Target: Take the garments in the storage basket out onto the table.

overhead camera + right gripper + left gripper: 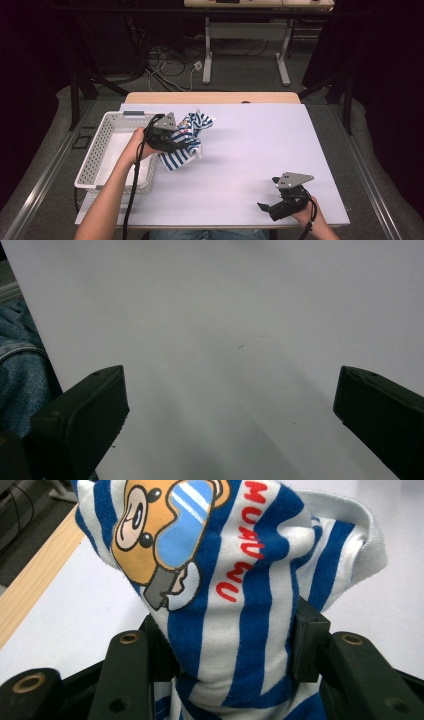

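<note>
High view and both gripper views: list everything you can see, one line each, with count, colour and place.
Striped garment: one, blue and white with a bear print and red letters, bunched and lifted just right of the basket.
Basket: one, white perforated plastic, on the table's left edge.
Table: one, white top with a wooden far edge, centre.
Desk: one, white legs, on the floor beyond.
Cables: several, dark and white, on the floor beyond the table.
Jeans: blue denim, at the table's near edge.
Left tongs: black, shut on the garment.
Right tongs: black, open, low over the table's near right.
</note>
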Motion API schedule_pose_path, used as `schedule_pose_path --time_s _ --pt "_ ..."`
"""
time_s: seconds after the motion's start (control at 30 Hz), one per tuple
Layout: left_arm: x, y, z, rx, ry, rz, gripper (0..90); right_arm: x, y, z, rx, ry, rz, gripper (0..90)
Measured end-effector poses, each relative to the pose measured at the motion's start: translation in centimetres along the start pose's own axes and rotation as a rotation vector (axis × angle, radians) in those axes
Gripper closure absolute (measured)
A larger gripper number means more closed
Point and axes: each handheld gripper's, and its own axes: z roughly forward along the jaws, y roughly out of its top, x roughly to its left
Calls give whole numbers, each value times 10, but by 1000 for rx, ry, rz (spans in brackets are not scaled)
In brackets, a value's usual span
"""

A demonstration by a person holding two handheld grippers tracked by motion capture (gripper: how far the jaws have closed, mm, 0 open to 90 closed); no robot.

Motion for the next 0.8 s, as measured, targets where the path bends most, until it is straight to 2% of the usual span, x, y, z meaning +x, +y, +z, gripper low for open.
schedule_pose_path --time_s 0.33,0.4,0.53,0.57,0.8 --pt "-4 7 17 15 -17 12 503 1 0 1 -14 -3 0 8" --pt "-6 8 20 17 -20 12 503 0 0 -1 7 -1 -8 8" --pt "-8 11 28 21 -28 11 502 1 0 0 -7 -3 2 9" --pt "-8 11 31 26 -31 11 502 1 0 -1 10 0 0 9" --pt "-13 14 49 59 -51 21 501 0 0 -1 7 1 -7 11"
